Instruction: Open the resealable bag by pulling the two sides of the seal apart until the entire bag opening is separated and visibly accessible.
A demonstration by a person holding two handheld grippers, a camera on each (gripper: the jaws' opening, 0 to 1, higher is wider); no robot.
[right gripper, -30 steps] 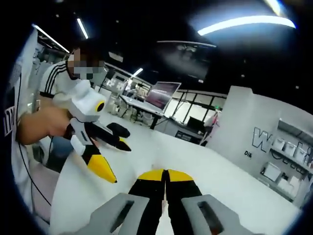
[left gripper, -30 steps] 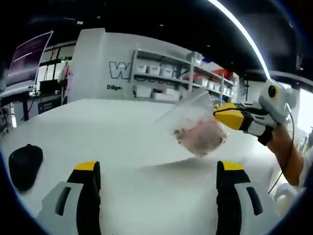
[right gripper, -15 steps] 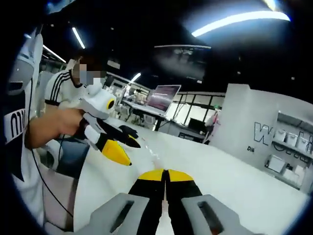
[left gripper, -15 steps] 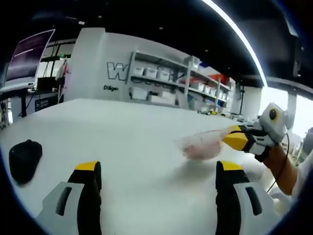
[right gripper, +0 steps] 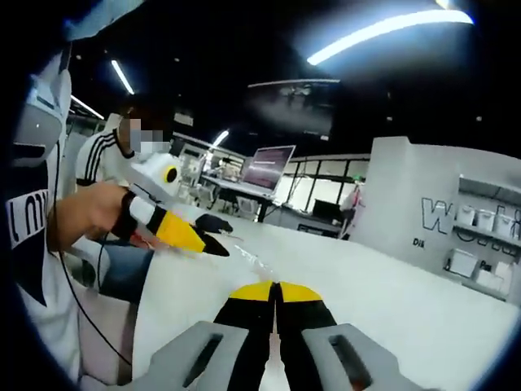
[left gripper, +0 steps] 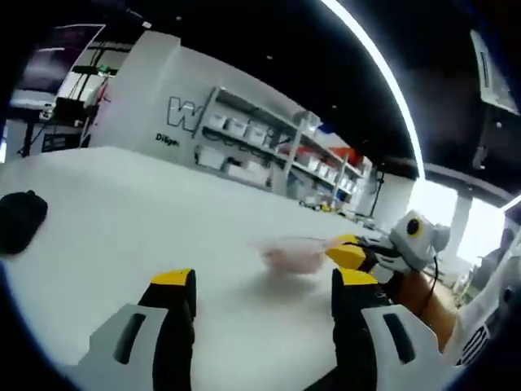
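Note:
A clear resealable bag [left gripper: 291,254] with pinkish contents lies low and nearly flat over the white table [left gripper: 122,212]. My right gripper [left gripper: 343,254] comes in from the right of the left gripper view and is shut on the bag's right edge. In the right gripper view its jaws [right gripper: 277,290] are pressed together, and a thin glint of the bag's plastic [right gripper: 254,262] runs out ahead of them. My left gripper [left gripper: 263,279] stands open just short of the bag, with nothing between its jaws. The left gripper [right gripper: 203,243] points toward the bag from the left.
A black rounded object [left gripper: 18,221] rests on the table's far left, also seen as the black object [right gripper: 213,221] behind the left gripper. Shelves with white bins [left gripper: 252,147] line the back wall. A person in a striped sleeve [right gripper: 98,155] stands close at the left.
The right gripper has lowered the bag from a tilted hang to nearly flat above the table. My left gripper has drawn closer to the bag and its jaws have narrowed somewhat.

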